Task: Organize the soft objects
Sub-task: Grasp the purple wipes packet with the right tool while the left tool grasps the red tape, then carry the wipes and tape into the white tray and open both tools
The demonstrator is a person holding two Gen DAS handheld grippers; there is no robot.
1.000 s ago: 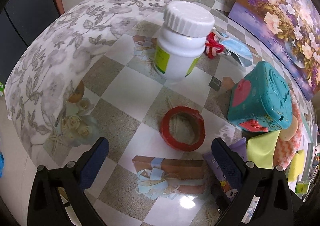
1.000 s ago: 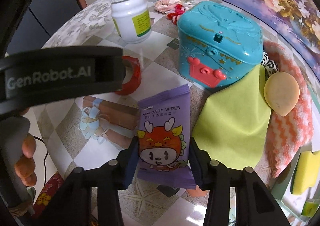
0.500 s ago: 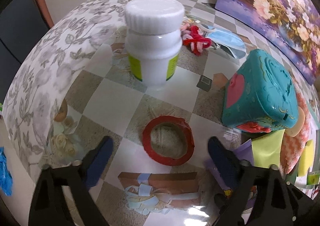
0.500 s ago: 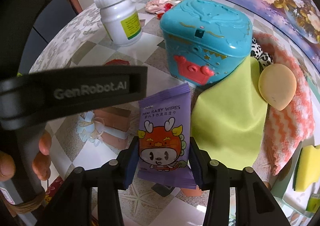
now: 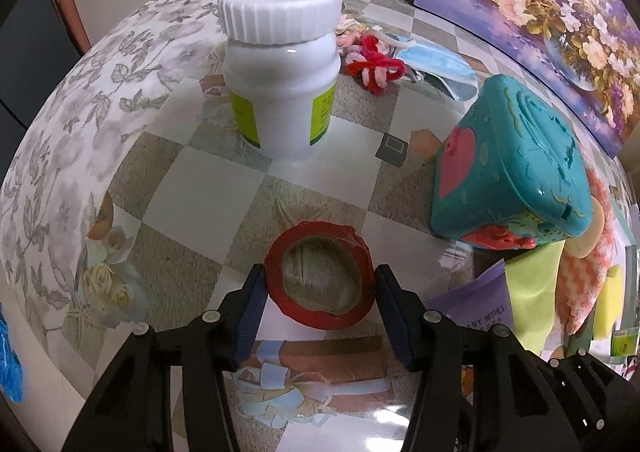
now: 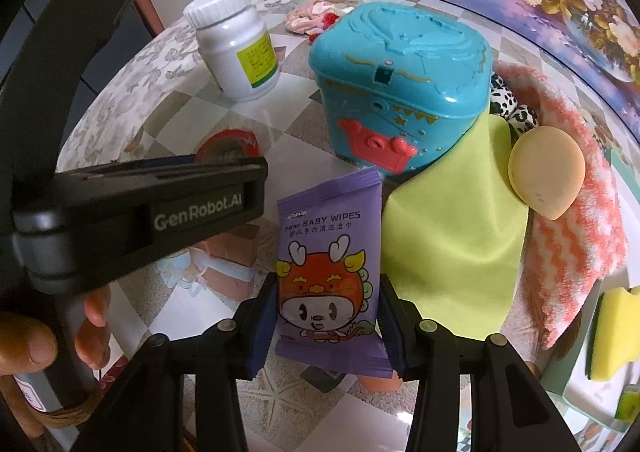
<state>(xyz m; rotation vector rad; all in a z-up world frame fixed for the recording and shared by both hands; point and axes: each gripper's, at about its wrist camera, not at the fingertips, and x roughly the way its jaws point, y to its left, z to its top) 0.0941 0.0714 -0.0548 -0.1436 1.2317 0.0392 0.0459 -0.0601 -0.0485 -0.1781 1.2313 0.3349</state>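
Red tape (image 5: 320,284) sat clamped in the just-closing left gripper (image 5: 318,294); the right gripper (image 6: 326,316) gripped purple wipes (image 6: 328,276) (pack upright).

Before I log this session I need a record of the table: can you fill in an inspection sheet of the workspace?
Surface: glossy checkered tablecloth with a floral border, crowded.
Job's things: purple baby wipes pack, red tape roll, green cloth, beige sponge, pink striped towel, yellow sponge.
Clutter: white bottle, teal toy box, red and pink pipe-cleaner pieces, blue face mask.
Grippers: left tool has just been closing around the tape roll, pads at its sides; right tool shut on the wipes pack.
Cables: nothing seen.
Surroundings: flower painting against the wall; a hand on the left tool's handle.
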